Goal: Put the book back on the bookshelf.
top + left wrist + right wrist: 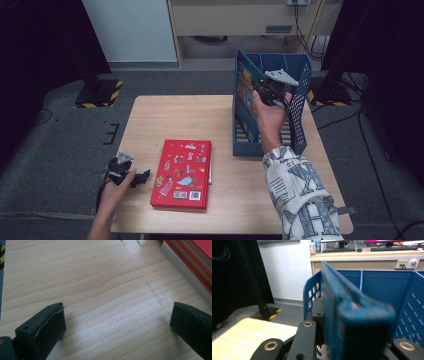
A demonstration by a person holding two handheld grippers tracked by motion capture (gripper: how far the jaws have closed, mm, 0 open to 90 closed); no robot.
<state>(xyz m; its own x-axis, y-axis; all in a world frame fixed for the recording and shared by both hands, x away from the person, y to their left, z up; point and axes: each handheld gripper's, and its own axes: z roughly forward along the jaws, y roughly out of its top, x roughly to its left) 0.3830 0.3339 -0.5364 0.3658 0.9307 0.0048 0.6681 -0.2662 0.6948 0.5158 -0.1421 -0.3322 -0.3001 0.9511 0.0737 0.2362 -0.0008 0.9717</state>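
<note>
A blue picture book [245,95] stands upright in the left slot of a blue file rack [300,125] at the table's far right. My right gripper [262,90] is shut on the book's top edge. In the right gripper view the blue book [352,305] runs edge-on between the jaws, with the left pad [318,315] pressed flat against its cover. A red picture book [182,172] lies flat near the table's front. My left gripper [142,177] rests on the wood just left of it, open and holding nothing. The left gripper view shows that gripper [117,322] with bare wood between its jaws and the red book's page edge [197,262] at the upper right.
The wooden table [210,120] has bare wood between the red book and the rack. The rack's mesh walls [382,287] and dividers rise around the blue book. Dark stands with yellow-black striped bases stand on the floor behind the table's left and right corners.
</note>
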